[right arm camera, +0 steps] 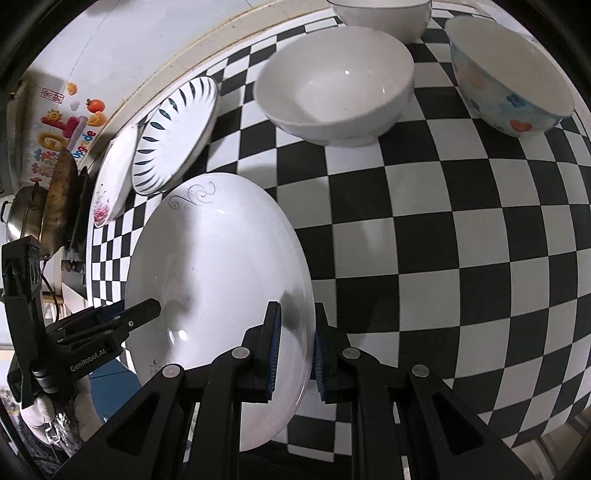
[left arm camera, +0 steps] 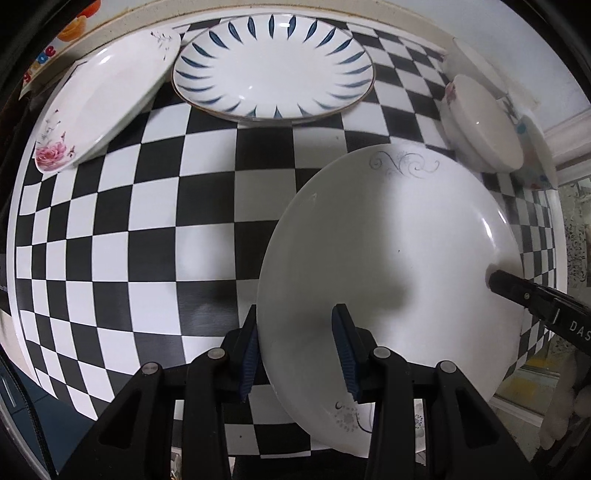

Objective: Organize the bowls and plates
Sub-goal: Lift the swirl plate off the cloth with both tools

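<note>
Carrying the large white scroll-patterned china plate (left arm camera: 388,258) level seemed wisest: left gripper (left arm camera: 299,350) and right gripper (right arm camera: 295,350) were each clamped on opposite rims.

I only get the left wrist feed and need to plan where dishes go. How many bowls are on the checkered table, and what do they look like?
Observer: Three show in the right wrist view. The nearest is a plain white bowl, upright and empty.
Operator: And the one with coloured spots?
Observer: The spotted bowl stands right of the white one, apart from it, also empty.
Operator: The third?
Observer: Another white bowl sits behind them, cut off by the frame's top edge.
Operator: Is the right claw really on my plate?
Observer: Yes, the right claw pinches the scroll-pattern plate at its rim, opposite the left claw.
</note>
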The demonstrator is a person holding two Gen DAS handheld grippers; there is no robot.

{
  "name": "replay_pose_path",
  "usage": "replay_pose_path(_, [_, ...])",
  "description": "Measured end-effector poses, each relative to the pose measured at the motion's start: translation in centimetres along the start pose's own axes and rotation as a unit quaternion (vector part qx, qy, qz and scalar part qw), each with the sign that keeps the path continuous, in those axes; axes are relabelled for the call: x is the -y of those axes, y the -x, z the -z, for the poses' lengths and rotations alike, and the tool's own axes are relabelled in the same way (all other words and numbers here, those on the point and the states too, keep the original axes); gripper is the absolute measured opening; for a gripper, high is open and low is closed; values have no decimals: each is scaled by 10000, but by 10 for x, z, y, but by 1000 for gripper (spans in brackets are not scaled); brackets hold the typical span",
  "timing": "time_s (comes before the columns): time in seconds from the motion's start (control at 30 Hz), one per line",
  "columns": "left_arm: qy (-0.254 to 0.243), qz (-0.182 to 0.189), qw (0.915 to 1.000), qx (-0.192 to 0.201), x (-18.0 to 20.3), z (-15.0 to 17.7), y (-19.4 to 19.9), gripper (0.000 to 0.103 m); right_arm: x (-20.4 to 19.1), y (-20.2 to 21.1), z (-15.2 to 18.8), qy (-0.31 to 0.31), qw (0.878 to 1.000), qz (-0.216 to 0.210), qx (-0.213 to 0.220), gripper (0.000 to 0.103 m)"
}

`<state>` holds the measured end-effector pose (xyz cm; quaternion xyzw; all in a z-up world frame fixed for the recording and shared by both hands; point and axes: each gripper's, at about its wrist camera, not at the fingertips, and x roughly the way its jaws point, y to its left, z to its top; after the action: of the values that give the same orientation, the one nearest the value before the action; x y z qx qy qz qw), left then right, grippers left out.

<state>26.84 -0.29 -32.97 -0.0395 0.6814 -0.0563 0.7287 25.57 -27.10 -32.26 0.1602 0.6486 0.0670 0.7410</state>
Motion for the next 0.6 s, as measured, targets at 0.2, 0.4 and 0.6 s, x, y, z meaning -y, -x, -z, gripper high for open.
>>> replay_pose_path(0.2, [70,-89,9999,-58,-1,-3,-9,35,2,-10,-5,101,9999,71,-49,18])
replay_pose_path(0.4, [84,-217,9997,-30,2,-4,-10,35,1,-23,-3,169,9996,105,-189,18])
replay_pose_path(0.6, [84,-351,9993,-11,12,-4,-10,35,3,-26,-1,169,9995,22,-262,18])
